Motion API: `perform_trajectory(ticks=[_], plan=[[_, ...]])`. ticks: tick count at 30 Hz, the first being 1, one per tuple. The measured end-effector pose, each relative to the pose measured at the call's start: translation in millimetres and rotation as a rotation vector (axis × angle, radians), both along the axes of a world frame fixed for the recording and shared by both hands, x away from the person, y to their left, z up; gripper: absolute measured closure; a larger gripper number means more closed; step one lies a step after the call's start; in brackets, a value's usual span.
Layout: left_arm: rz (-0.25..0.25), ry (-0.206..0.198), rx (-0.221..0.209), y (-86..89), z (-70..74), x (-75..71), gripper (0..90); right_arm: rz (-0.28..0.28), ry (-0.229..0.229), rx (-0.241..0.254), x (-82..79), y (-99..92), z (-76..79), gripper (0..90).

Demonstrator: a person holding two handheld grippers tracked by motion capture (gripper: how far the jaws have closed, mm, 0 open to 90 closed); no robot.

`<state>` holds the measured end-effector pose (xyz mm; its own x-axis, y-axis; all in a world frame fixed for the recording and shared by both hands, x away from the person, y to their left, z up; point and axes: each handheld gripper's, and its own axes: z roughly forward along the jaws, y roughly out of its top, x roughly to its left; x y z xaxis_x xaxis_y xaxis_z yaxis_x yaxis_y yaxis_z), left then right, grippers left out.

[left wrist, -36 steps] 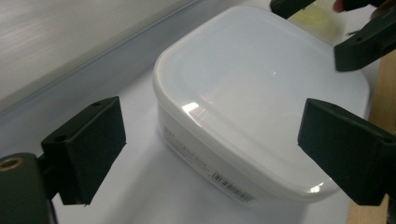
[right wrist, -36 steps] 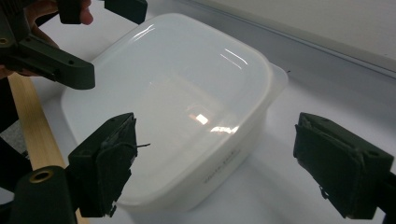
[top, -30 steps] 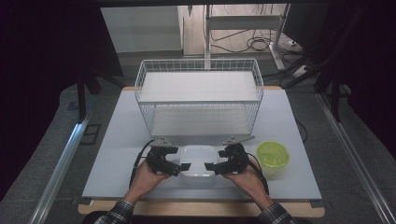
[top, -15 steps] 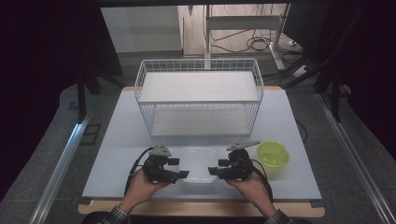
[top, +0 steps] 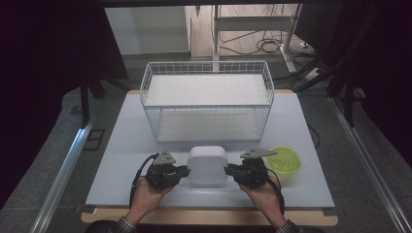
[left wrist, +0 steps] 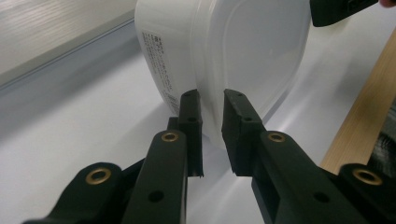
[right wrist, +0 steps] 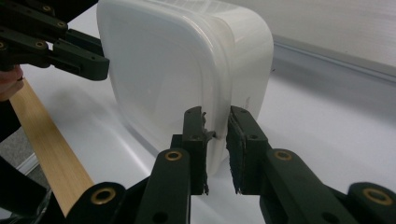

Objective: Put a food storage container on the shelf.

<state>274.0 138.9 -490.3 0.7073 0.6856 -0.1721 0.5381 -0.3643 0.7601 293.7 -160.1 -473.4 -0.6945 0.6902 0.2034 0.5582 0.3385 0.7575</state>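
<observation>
white lidded container (top: 208,165) upside down, near centre of counter (top: 121,160), left tongs (left wrist: 211,121) and right tongs (right wrist: 215,130) just closed, pinching its rim left and right, wire basket (top: 206,104) beyond, green bowl (top: 285,161) right

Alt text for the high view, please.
Both hands' grippers, left gripper and right gripper, have just been closing on opposite edges of a white plastic container on the table, before a wire basket; a green lid lies right.

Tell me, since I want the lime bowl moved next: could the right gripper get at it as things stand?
Probably not yet. The right gripper has just closed on the white container's rim, like the left gripper. The lime bowl sits unobstructed beside that hand.
</observation>
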Motion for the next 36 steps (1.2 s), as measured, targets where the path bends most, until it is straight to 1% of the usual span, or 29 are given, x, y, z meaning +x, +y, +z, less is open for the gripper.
perform_trajectory(ticks=[3, 6, 9, 14, 18, 20, 26, 32, 36], plan=[[-0.002, 0.006, -0.021, 0.1, 0.7, 0.0, 78.8, -0.007, -0.014, 0.01, -0.4, -1.7, 2.1, 78.0], [-0.002, 0.003, -0.027, -0.2, 1.5, -0.1, 78.7, -0.007, -0.025, 0.017, -1.1, -3.0, 4.5, 78.1], [0.002, -0.006, -0.039, 0.9, 4.0, 0.0, 78.7, -0.005, -0.036, 0.023, -1.5, -3.4, 6.4, 78.1], [0.008, -0.021, -0.054, 2.3, 10.7, 1.0, 78.8, -0.001, -0.073, 0.033, -1.3, -3.0, 15.0, 78.3], [0.013, -0.035, -0.054, 2.0, 17.2, 2.8, 78.7, -0.001, -0.095, 0.042, -0.1, -3.2, 21.7, 78.4], [0.019, -0.045, -0.059, 1.5, 21.8, 3.4, 78.7, -0.001, -0.106, 0.047, 0.6, -3.6, 25.4, 78.3], [0.029, -0.075, -0.051, 0.8, 35.3, 6.3, 78.5, -0.002, -0.134, 0.055, 2.7, -3.4, 37.8, 78.4], [0.04, -0.114, -0.044, 0.2, 53.3, 9.8, 78.2, -0.005, -0.163, 0.063, 6.3, -2.9, 53.7, 78.3], [0.047, -0.145, -0.045, 0.8, 67.9, 12.3, 78.2, -0.006, -0.178, 0.075, 9.6, -3.1, 64.7, 78.3]])
